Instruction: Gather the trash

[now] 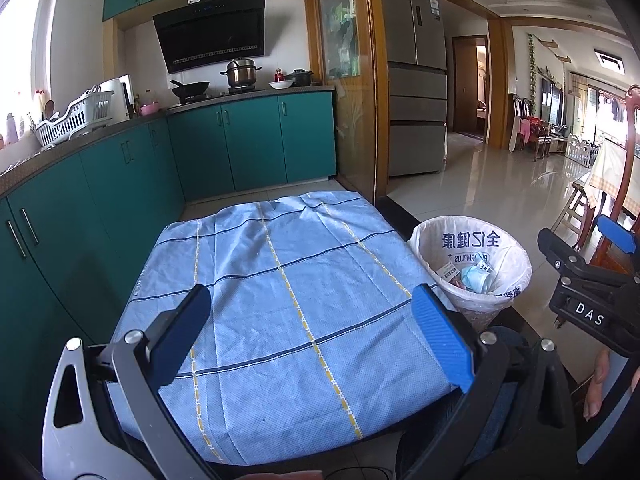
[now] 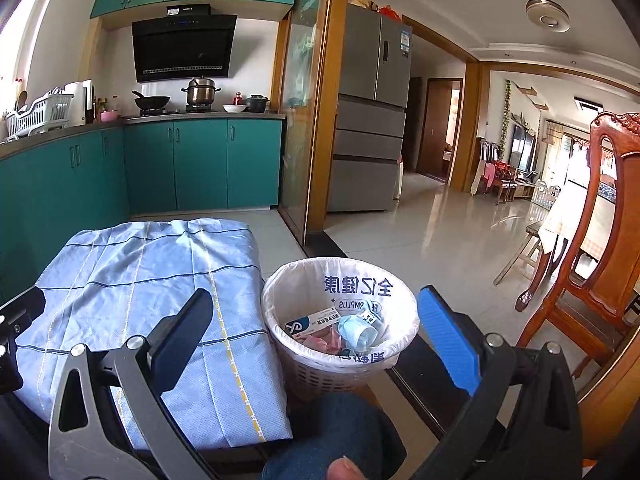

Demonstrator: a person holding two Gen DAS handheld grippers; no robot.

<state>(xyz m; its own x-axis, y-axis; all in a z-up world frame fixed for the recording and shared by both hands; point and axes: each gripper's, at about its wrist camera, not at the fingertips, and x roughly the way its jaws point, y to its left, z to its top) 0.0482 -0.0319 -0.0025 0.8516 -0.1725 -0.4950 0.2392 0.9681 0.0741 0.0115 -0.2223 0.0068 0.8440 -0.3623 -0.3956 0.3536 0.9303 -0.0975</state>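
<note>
A white basket bin (image 2: pixel 340 364) lined with a white printed bag stands on the floor right of a low table; it also shows in the left wrist view (image 1: pixel 472 264). Inside lie a small white and blue box (image 2: pixel 310 322), a crumpled pale blue face mask (image 2: pixel 358 332) and pink scraps (image 2: pixel 324 340). My left gripper (image 1: pixel 310 332) is open and empty above the table's blue checked cloth (image 1: pixel 280 280). My right gripper (image 2: pixel 316 344) is open and empty just above the bin's near side; it also shows at the right edge of the left wrist view (image 1: pixel 580 264).
Teal kitchen cabinets (image 1: pixel 100 200) run along the left and back, with a stove and pots on top. A glass partition (image 1: pixel 352 80) and a grey fridge (image 1: pixel 416 100) stand behind. A wooden chair (image 2: pixel 592 260) is to the right. My knee (image 2: pixel 332 432) is below the bin.
</note>
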